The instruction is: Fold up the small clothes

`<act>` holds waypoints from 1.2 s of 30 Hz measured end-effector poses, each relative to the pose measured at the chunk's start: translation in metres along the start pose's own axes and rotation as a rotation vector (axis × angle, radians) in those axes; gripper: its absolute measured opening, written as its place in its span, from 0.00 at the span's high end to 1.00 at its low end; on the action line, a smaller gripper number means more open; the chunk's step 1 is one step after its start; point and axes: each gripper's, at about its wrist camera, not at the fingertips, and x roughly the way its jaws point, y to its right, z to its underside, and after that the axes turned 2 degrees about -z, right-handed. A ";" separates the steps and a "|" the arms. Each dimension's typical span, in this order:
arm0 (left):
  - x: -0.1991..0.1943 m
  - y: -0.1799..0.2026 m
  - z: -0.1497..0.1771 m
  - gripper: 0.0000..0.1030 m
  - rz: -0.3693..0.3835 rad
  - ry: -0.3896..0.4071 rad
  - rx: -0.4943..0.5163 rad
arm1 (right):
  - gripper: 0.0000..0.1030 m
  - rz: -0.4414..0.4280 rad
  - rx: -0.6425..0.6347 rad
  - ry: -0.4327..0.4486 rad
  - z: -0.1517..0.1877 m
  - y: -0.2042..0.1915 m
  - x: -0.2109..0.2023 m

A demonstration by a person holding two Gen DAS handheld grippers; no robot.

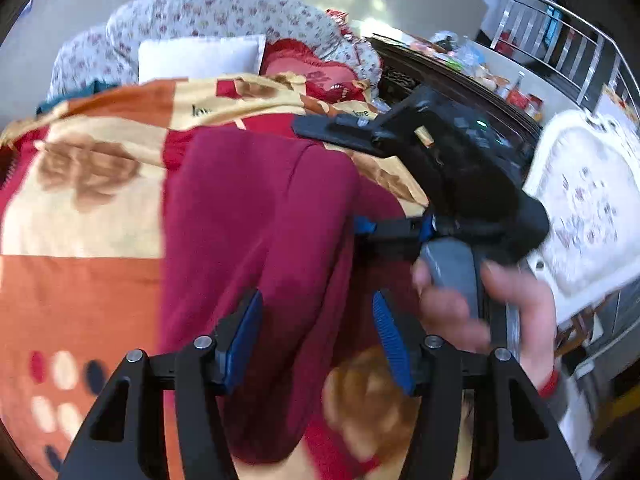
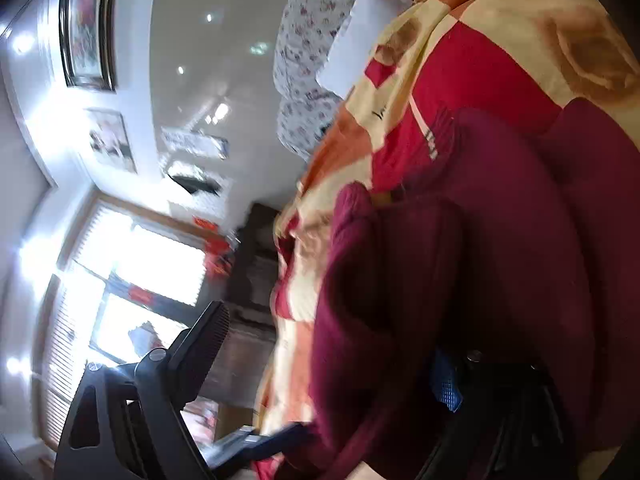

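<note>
A maroon garment (image 1: 256, 240) lies on a patchwork blanket (image 1: 88, 208) of orange, cream and red squares that covers the bed, running from the middle of the left wrist view down toward six o'clock, with a soft fold ridge along its length. The left claw (image 1: 318, 338) hangs just above it, its blue-padded fingers (image 1: 390, 340) spread wide with cloth showing between them and nothing pinched. At three o'clock in that view the person's right hand (image 1: 492, 312) grips the handle of the other tool, whose black body reaches up toward one o'clock over the blanket edge. Beyond the blanket, at twelve o'clock, sit a white pillow (image 1: 200, 58) and a floral cushion (image 1: 224, 10), with a red embroidered cushion (image 1: 316, 70) just beside the pillow. A white floral chair back (image 1: 588, 200) stands at three o'clock, and a cluttered table (image 1: 472, 68) lies at one to two o'clock. From the right wrist view, tilted on its side, the garment (image 2: 460, 280) bunches up in thick folds and fills the area from the centre to five o'clock. The right claw (image 2: 332, 364) has one dark finger (image 2: 200, 348) free at seven o'clock and its blue pad (image 2: 446, 384) buried against the cloth at five o'clock; the fingers stand well apart, the cloth heaped between them. A bright window (image 2: 132, 280) glows at eight o'clock.
</note>
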 end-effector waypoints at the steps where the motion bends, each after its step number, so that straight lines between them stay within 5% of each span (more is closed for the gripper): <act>1: -0.008 -0.004 0.005 0.43 -0.020 0.010 0.013 | 0.12 0.033 -0.026 -0.014 0.002 -0.002 0.001; 3: -0.023 -0.017 0.015 0.33 -0.105 0.047 0.031 | 0.13 0.114 -0.101 -0.028 0.007 -0.010 0.003; 6: -0.036 -0.034 0.027 0.33 -0.191 0.107 0.032 | 0.26 0.244 -0.210 -0.039 0.010 -0.017 0.008; 10: -0.021 -0.043 0.034 0.33 -0.099 0.056 0.007 | 0.64 0.312 -0.266 -0.050 0.012 -0.013 0.014; 14: 0.002 -0.025 0.043 0.33 0.011 0.017 0.016 | 0.78 0.364 -0.376 -0.033 0.007 -0.029 0.012; 22: 0.032 0.017 0.014 0.33 0.146 0.027 0.043 | 0.82 0.578 -0.700 -0.062 -0.026 -0.094 0.009; 28: 0.050 0.032 0.012 0.33 0.185 -0.001 0.060 | 0.82 0.767 -0.712 -0.117 -0.048 -0.054 0.016; 30: 0.045 0.035 0.020 0.33 0.187 -0.011 0.076 | 0.81 0.767 -0.651 -0.131 -0.050 -0.025 0.015; 32: 0.035 0.035 0.025 0.33 0.159 -0.011 0.100 | 0.66 0.722 -0.587 -0.084 -0.055 -0.014 0.002; 36: 0.014 0.023 0.027 0.32 0.086 0.018 0.135 | 0.62 0.675 -0.532 -0.007 -0.045 -0.027 -0.034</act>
